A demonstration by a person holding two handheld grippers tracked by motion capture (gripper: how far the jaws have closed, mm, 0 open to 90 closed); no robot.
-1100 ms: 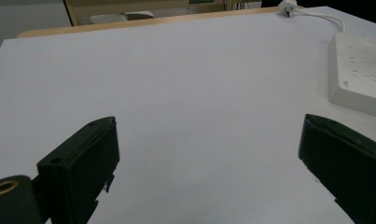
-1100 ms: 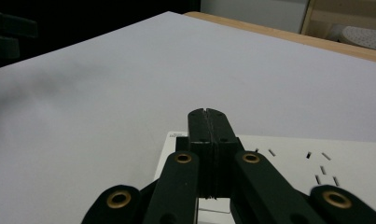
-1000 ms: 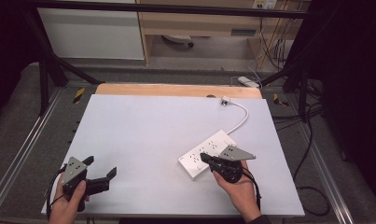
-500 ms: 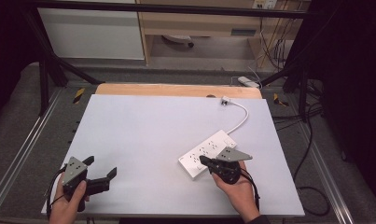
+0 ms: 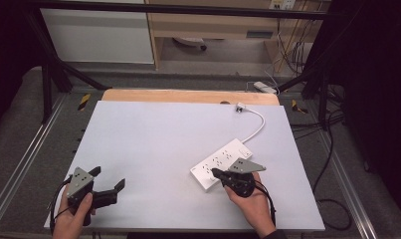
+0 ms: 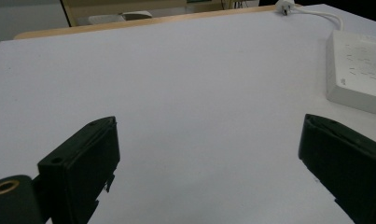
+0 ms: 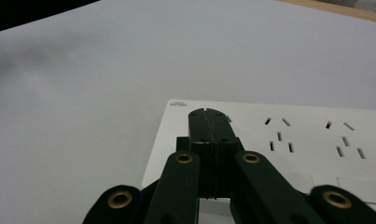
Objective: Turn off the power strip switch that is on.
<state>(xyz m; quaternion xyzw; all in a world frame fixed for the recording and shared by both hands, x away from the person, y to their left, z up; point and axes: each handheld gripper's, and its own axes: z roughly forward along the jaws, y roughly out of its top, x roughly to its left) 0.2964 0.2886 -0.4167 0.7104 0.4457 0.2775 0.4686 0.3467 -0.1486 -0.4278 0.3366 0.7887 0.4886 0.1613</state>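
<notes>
A white power strip (image 5: 222, 160) lies at an angle on the right half of the white table (image 5: 153, 144); its white cord (image 5: 257, 127) runs back to a plug (image 5: 240, 106) at the far edge. My right gripper (image 5: 214, 173) is shut with nothing between its jaws, tip over the strip's near end. In the right gripper view the closed jaws (image 7: 208, 115) rest just above the strip (image 7: 316, 140), beside its sockets. My left gripper (image 5: 108, 178) is held at the near left corner, wide open and empty. Past its spread jaws (image 6: 209, 140) the left gripper view shows the strip (image 6: 358, 70) at the right.
A wooden strip (image 5: 188, 96) borders the table's far edge. Metal frame rails (image 5: 24, 164) run along both sides. A shelf unit (image 5: 213, 25) and loose cables (image 5: 332, 149) lie beyond and to the right of the table.
My right gripper has shifted very slightly toward the near side over the strip's end. The left gripper and the strip have stayed put.
</notes>
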